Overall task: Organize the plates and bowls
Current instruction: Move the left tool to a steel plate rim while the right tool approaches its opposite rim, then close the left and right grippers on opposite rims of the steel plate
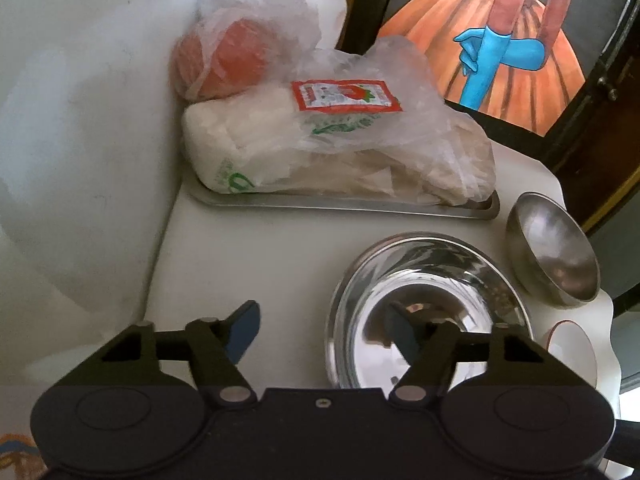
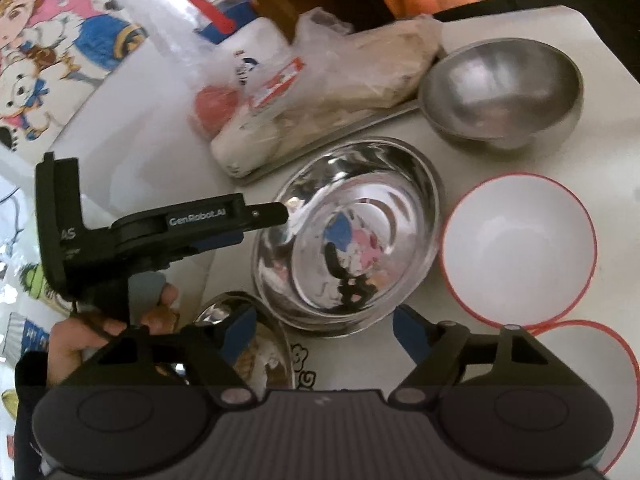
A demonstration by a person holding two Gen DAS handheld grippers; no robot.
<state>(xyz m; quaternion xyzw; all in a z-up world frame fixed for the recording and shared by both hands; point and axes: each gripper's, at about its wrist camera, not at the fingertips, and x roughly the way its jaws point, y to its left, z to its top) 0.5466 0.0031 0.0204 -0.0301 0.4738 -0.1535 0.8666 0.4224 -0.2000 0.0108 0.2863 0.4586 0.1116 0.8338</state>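
Both claws apart, empty; left gripper seemingly straddles shiny bowl rim; right gripper above.

On your left gripper, seen from the right wrist, you can read "GenRobot.AI" in pale letters along the black arm, and the letters "AS" on its upright black body, with smaller print beneath too blurred to make out. The red sachet on the plastic bag carries print you cannot read, and so does the bag's green marking.

Red-rimmed plate partly hidden, edge-cropped
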